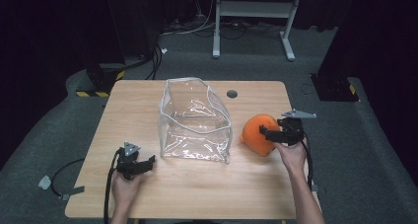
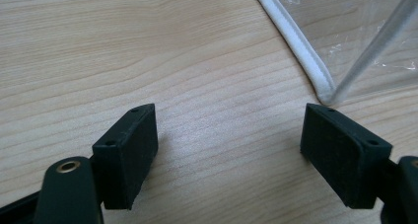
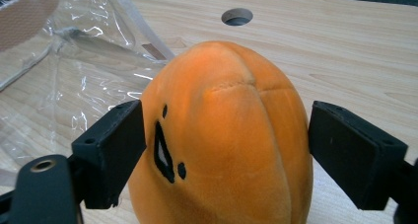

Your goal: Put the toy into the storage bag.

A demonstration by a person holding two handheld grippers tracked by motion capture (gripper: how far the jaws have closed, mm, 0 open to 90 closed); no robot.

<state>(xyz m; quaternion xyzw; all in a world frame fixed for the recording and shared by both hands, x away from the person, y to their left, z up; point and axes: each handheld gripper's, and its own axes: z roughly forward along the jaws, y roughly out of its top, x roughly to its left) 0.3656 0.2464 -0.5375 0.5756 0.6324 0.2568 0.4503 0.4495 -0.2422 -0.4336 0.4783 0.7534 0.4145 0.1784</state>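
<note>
An orange plush toy (image 1: 257,134) with small black markings lies on the wooden table (image 1: 197,184), right of a clear plastic bag (image 1: 194,120). My right gripper (image 1: 266,132) reaches it from the right. In the right gripper view the toy (image 3: 226,135) sits between the two black pads (image 3: 113,150), which stand close against its sides without denting it; the gripper (image 3: 226,152) is open. My left gripper (image 1: 148,161) rests low near the bag's front left corner. It is open (image 2: 229,140) over bare wood, with the bag's white-edged corner (image 2: 315,76) just beyond its right pad.
The bag (image 3: 74,51) stands open-topped at the table's middle, with white piping along its rim. A round cable hole (image 1: 232,93) is in the tabletop behind the toy. A white desk frame (image 1: 254,17) stands on the floor beyond the table.
</note>
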